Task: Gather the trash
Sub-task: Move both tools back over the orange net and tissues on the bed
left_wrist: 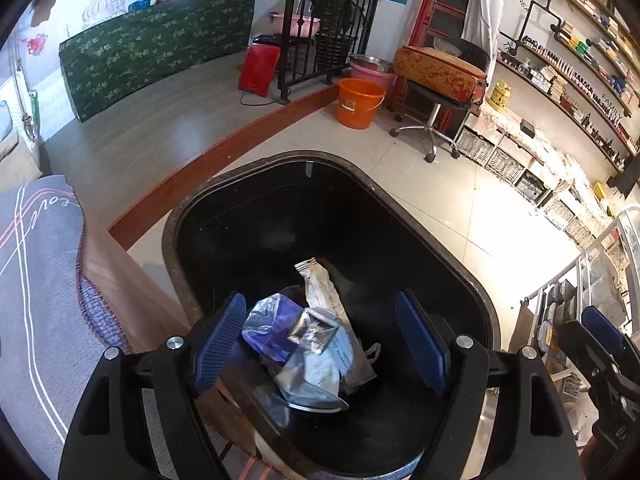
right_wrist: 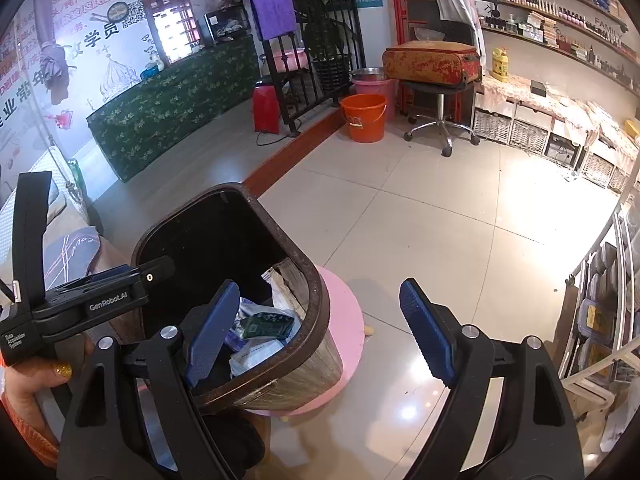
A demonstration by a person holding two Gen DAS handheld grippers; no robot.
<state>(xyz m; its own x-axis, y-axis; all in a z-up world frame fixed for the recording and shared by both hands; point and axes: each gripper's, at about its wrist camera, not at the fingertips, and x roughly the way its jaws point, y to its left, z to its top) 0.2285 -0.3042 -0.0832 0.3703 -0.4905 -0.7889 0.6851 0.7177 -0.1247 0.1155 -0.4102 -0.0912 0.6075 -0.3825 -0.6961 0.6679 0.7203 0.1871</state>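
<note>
a dark rounded-rectangular plastic trash bin with a brown rim (left_wrist: pixel 172 240) stood open directly ahead of and below the left fingers. crumpled silver, purple and white wrappers (left_wrist: pixel 308 344) lay heaped in its bottom, between those fingers. seen past the right fingers, the bin (right_wrist: pixel 320 300) sat upright at their left side, on a pink round base (right_wrist: pixel 348 320).

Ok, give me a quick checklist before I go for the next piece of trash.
1. Left gripper open and empty: ok.
2. Right gripper open and empty: ok.
3. Bin upright, mouth open: ok.
4. Wrappers lie inside the bin, none over the rim: ok.
5. Room left in the bin: ok, the wrappers lie well below the rim.
6. Next piece of trash located: cannot tell, none clearly shows on the floor.
</note>
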